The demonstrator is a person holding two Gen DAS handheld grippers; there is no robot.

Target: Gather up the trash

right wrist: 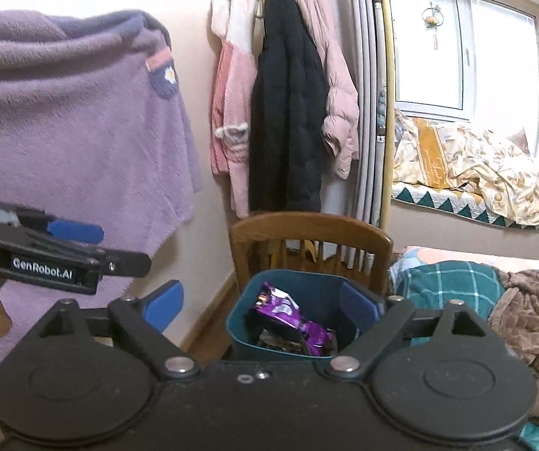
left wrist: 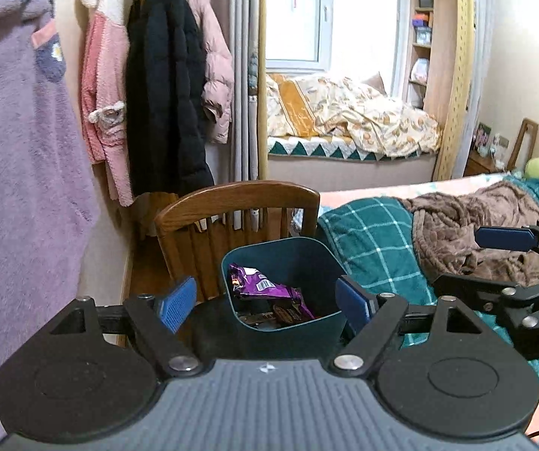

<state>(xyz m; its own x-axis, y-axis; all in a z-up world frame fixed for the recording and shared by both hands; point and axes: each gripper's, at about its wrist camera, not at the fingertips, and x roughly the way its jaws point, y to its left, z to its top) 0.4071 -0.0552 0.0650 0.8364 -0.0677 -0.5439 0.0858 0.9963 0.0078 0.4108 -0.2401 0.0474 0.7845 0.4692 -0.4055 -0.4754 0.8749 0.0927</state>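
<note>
A dark teal trash bin (left wrist: 299, 259) stands on the floor in front of a wooden chair. Inside it lies a crumpled purple snack wrapper (left wrist: 269, 289) on top of other darker wrappers. My left gripper (left wrist: 265, 302) hovers above the near rim, open, blue pads wide apart with nothing between them. The right gripper (left wrist: 472, 259) reaches in from the right edge of that view. In the right wrist view the same bin (right wrist: 307, 282) and purple wrapper (right wrist: 295, 319) sit below my right gripper (right wrist: 261, 306), also open and empty. The left gripper (right wrist: 111, 248) shows at the left.
The wooden chair (left wrist: 239, 203) stands just behind the bin. A bed with a teal plaid blanket (left wrist: 371, 240) and a brown throw (left wrist: 468, 221) lies to the right. A purple fleece garment (left wrist: 17, 150) hangs close on the left, and coats (left wrist: 164, 86) hang on the wall.
</note>
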